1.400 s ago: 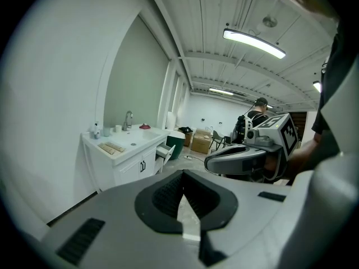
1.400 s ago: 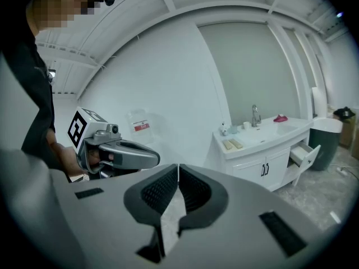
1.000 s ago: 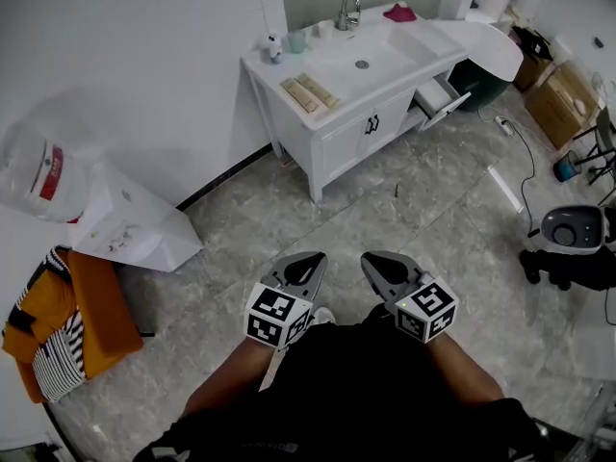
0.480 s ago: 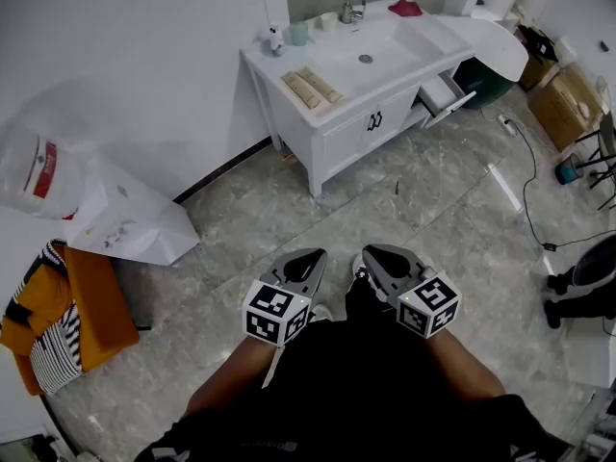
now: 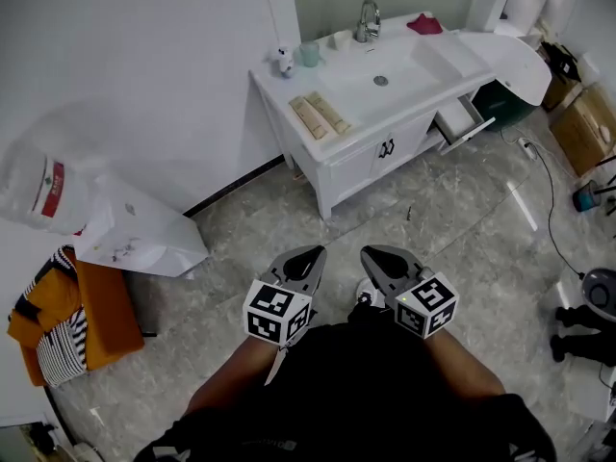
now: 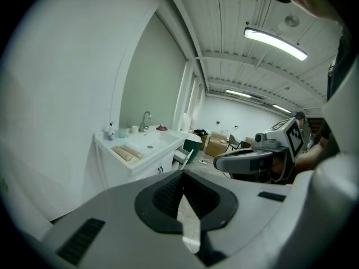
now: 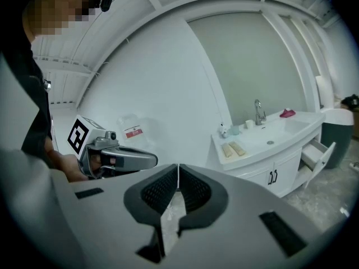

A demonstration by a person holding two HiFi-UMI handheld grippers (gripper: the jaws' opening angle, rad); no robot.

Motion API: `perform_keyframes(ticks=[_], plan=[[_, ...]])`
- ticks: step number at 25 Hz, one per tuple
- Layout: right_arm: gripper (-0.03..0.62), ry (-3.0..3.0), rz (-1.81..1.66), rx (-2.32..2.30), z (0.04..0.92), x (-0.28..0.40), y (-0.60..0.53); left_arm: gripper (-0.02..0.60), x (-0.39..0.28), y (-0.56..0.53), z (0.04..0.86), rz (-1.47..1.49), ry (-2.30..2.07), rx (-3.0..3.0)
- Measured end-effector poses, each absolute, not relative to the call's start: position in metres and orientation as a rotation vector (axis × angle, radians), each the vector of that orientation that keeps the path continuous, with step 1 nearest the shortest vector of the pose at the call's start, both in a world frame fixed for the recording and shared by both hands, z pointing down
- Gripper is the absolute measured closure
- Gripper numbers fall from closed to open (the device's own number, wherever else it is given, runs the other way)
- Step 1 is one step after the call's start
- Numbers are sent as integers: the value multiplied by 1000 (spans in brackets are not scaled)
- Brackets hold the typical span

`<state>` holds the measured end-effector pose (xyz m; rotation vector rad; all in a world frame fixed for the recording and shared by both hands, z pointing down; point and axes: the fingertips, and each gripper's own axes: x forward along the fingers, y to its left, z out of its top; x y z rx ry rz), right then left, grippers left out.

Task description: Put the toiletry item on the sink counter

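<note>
The white sink counter [image 5: 416, 77] stands against the far wall, well ahead of both grippers. Two flat beige toiletry packs [image 5: 320, 115] lie side by side on its front left part. A small bottle [image 5: 283, 62], a pale green cup [image 5: 310, 54] and a pink cloth [image 5: 424, 24] sit along its back near the faucet [image 5: 367, 19]. My left gripper [image 5: 310, 252] and right gripper [image 5: 373, 252] are held side by side over the floor, both shut and holding nothing. The counter [image 6: 140, 149] shows beyond the left gripper [image 6: 182, 172], and the counter [image 7: 263, 142] beyond the right gripper [image 7: 178, 166].
A drawer [image 5: 462, 123] hangs open at the vanity's right, beside a dark green bin [image 5: 505, 99]. Plastic bags [image 5: 58, 176] and orange clothing [image 5: 72, 320] lie at the left wall. Cardboard boxes [image 5: 587, 123], a floor cable [image 5: 544, 195] and a dark device [image 5: 602, 296] are at the right.
The person has stepped across the tiled floor with both grippers: the vanity has shifted right in the head view, and the device at the right has slid toward the edge. Both jaws stay shut.
</note>
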<state>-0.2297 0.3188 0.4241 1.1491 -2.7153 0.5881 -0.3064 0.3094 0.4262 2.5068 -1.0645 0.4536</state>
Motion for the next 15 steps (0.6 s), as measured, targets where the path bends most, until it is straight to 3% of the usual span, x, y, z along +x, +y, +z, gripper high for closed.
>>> perform_keyframes(ticks=[15], plan=[[589, -2765, 610, 1067, 419, -146, 200, 578, -228, 201, 421, 481, -1167, 2471]])
